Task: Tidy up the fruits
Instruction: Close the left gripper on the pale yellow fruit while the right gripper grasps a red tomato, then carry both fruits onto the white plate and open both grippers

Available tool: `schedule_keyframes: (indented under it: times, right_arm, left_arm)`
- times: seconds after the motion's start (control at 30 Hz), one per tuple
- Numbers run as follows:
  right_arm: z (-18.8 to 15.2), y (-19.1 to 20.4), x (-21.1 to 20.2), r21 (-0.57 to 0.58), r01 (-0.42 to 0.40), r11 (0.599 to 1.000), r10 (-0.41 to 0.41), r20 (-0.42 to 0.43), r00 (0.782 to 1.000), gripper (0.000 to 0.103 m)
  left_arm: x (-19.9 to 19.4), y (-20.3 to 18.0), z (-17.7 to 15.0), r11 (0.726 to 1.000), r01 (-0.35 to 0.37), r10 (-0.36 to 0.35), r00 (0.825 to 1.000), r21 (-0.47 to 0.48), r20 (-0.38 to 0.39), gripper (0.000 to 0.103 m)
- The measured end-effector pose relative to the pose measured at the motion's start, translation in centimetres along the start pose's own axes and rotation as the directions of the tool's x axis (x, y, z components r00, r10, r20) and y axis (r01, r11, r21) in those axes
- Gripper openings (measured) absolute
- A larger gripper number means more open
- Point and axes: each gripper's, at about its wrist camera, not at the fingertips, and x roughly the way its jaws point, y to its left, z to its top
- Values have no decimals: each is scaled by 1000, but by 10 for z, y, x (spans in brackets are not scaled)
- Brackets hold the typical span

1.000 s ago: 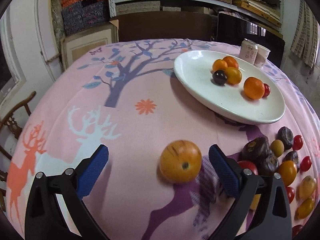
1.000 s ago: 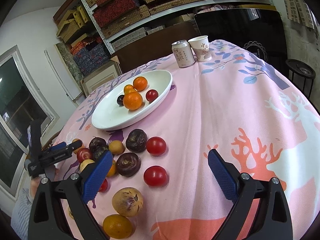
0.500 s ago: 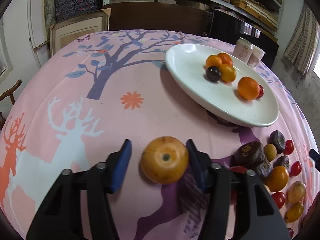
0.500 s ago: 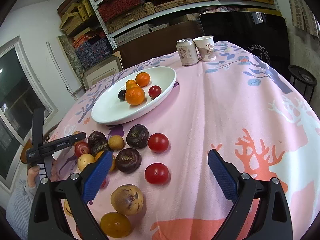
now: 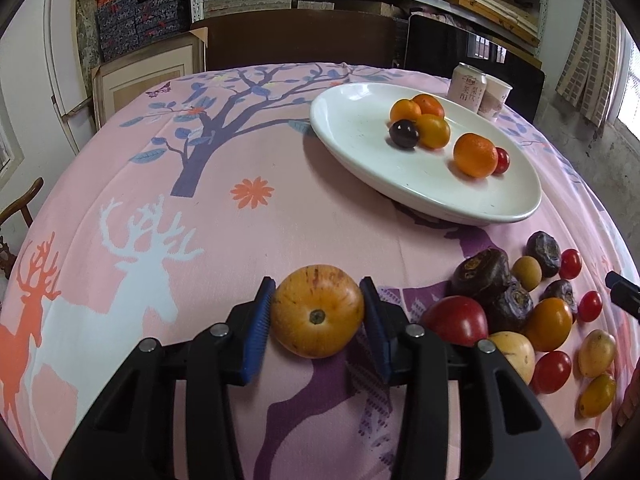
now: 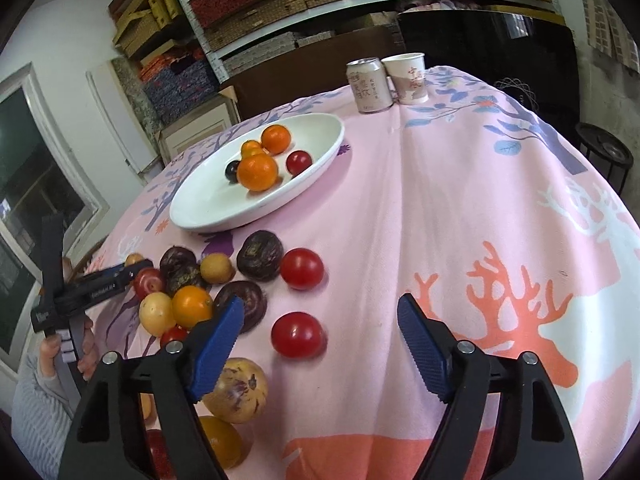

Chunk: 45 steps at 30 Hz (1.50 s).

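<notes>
Left wrist view: the left gripper (image 5: pixel 318 314) was closed on a round yellow-orange fruit (image 5: pixel 317 310), a blue pad pressed against each side at its widest part. The fruit appeared to sit on the pink tablecloth (image 5: pixel 248 232), though whether it was lifted clear could not be told. A white plate (image 5: pixel 352 128) lay well beyond it to the right, already holding several oranges, a dark fruit and a small red one. A heap of loose fruit (image 5: pixel 532 312) was seen just to the right of the gripper. For the step in hand, judged to be the carrying of this fruit to the plate, the squeeze would best be kept even and gentle, since the smooth round skin could slip; the fruit should be raised above the plate rim and set on the bare near part.

Right wrist view: the right gripper (image 6: pixel 320 334) was held wide open over the cloth with nothing between its pads. A red tomato (image 6: pixel 297 335) lay just ahead of it. The plate (image 6: pixel 192 212) was seen farther back, with a can (image 6: pixel 369 86) and a paper cup (image 6: pixel 409 78) at the far edge.
</notes>
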Motion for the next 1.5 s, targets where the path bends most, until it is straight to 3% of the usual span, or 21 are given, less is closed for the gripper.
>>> schedule_keyframes:
  times: [0.07,0.2,0.37,0.43,0.47,0.57,0.77,0.97,1.17,1.27,1.43,1.5]
  right_arm:
    - [-3,6,7,-33,11,999,-12,-28,1000,75]
    - [-4,6,17,-32,-3,999,1,-83,997,51]
    - [-5,3,19,-15,-14,1000,13,-88,996,49]
    - [-6,4,19,-14,-45,999,44,-90,995,32]
    - [-7,7,19,-27,-59,998,56,-90,994,30]
    - [-8,16,20,-70,-49,996,42,-96,994,30]
    - [-6,12,11,-42,-63,997,61,-60,996,30]
    - [0,7,-1,-18,-72,997,72,-2,997,30]
    - [58,25,0,-42,-108,993,110,29,994,30]
    - [91,42,22,-71,-106,992,107,20,994,30]
    - [106,65,66,-122,-110,986,106,-39,994,30]
    - [106,68,72,-143,-78,987,76,-20,997,36]
  left_arm:
    - [-1,0,-1,1000,2,-2,1000,-2,-1,43]
    - [-1,0,-1,1000,3,-3,1000,-1,0,43]
    - [-2,1,-2,1000,9,-9,1000,-1,-1,43]
    - [-4,1,-3,1000,15,-15,1000,-4,0,43]
    - [-4,1,-3,1000,17,-17,1000,-5,1,43]
    - [-5,1,-4,1000,18,-18,1000,-3,1,43]
    - [-5,3,-4,1000,26,-26,1000,-11,5,43]
    - [-21,0,2,998,54,-52,996,-19,66,43]
    - [-24,-18,47,998,66,-65,994,-9,82,42]
    - [-9,-36,74,997,75,-75,994,-2,74,42]
    - [23,-50,91,996,91,-90,995,-25,31,43]
    - [33,-52,91,996,82,-82,996,-17,23,43]
